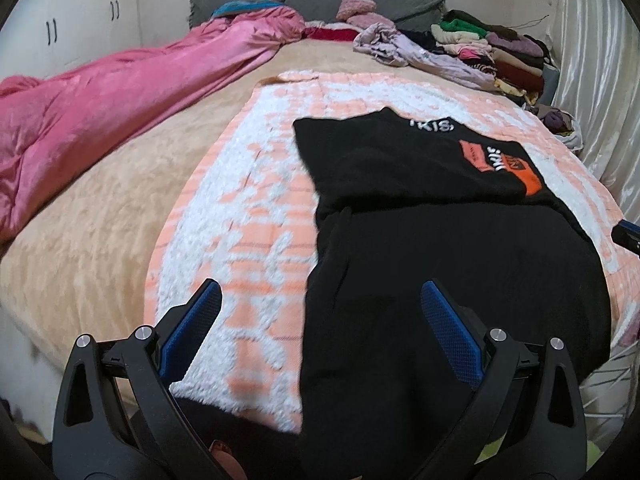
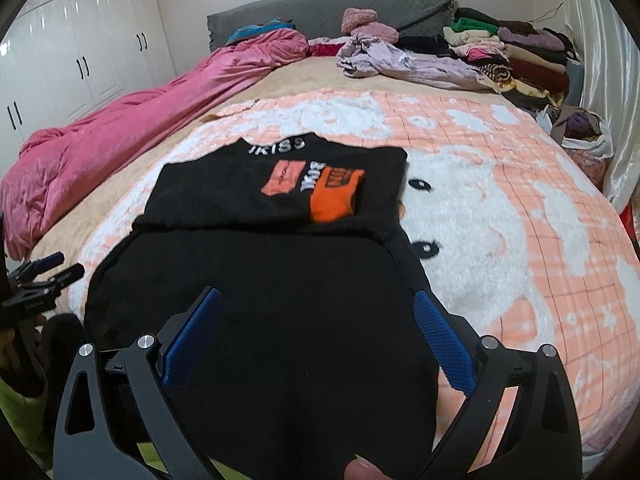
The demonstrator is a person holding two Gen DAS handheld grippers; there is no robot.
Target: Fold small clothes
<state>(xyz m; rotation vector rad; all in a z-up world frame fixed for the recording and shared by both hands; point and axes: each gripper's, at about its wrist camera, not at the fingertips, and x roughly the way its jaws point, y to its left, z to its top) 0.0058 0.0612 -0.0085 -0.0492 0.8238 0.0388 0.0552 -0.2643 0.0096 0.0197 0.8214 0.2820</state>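
A black sweater (image 2: 276,264) is lying on the peach-and-white cat-face blanket (image 2: 500,216) that is covering the near end of the bed (image 1: 120,200). Its far part, carrying white lettering and orange patches, is sitting folded over the rest, and its lower part is reaching the near edge of the bed and hanging a little past it.

The left gripper (image 1: 320,312) is hovering over the near edge of the bed with its blue-padded fingers (image 1: 196,328) spread wide; one is sitting above the blanket and the other above the sweater's left side, and neither appears to be touching cloth, though the view is blurred there. The right gripper (image 2: 316,320) is also standing wide apart, both pads over the sweater's lower half and holding nothing. In the right wrist view the left gripper is showing at the left border, just beside the sweater's left edge.

Along the left edge of the bed a pink quilt (image 1: 120,96) is lying bunched up toward the grey headboard (image 2: 320,12). At the far right corner a stack of folded clothes (image 2: 516,56) is sitting beside a crumpled lilac garment (image 2: 404,60). White wardrobe doors (image 2: 92,52) are lining the wall to the left.
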